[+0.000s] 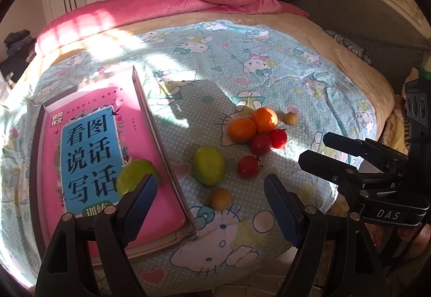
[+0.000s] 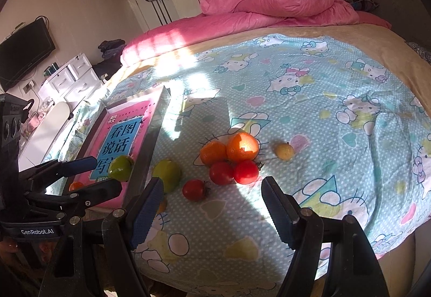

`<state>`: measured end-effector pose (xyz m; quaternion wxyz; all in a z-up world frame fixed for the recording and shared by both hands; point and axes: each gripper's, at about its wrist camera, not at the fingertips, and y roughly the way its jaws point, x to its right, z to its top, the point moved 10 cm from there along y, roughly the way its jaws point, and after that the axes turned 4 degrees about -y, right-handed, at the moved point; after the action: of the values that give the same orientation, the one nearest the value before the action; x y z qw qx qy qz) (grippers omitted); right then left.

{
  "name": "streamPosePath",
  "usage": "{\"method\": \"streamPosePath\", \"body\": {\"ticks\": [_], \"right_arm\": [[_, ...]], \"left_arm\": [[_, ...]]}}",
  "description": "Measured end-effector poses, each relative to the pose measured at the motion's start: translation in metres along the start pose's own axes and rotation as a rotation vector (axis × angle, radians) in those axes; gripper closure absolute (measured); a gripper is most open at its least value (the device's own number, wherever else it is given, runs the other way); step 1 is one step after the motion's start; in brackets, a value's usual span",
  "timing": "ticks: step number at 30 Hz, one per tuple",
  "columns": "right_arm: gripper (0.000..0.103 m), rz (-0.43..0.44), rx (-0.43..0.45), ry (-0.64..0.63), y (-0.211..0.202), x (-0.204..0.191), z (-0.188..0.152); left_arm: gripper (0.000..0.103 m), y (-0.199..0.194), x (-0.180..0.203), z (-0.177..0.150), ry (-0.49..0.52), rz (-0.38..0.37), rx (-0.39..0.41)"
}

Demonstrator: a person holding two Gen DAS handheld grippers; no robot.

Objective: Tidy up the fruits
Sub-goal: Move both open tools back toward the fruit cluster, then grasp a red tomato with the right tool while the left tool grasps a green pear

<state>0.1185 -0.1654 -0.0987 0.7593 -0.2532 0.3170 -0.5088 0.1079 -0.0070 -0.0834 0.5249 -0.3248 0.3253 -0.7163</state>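
Left wrist view: both the left gripper [image 1: 207, 205] and right gripper [image 2: 212, 205] gape empty; 1 green fruit [image 1: 137, 175] already sits in the tray [image 1: 159, 132], suggesting sorting underway.

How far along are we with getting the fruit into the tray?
Done: one green fruit lies in the tray, and the right view shows a small orange fruit there too. In hand: nothing; the left gripper and right gripper are both open and empty. Left on the bed: another green fruit, two oranges, three red fruits and two small yellowish ones.
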Motion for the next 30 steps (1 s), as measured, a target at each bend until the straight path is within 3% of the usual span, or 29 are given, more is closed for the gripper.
{"method": "streamPosePath", "body": {"ticks": [11,23,30], "right_arm": [[0.029,0.008,-0.051,0.004,0.017,0.005,-0.017],[0.029,0.008,-0.093,-0.015,0.034,-0.002,-0.029],[0.032,0.009,-0.099,-0.03,0.043,-0.006,-0.03]], "left_arm": [[0.021,0.02,-0.001,0.001,-0.002,0.001,-0.067],[0.058,0.045,0.015,0.011,0.036,-0.039,-0.14],[0.061,0.063,0.012,0.007,0.04,-0.001,-0.219]]}}
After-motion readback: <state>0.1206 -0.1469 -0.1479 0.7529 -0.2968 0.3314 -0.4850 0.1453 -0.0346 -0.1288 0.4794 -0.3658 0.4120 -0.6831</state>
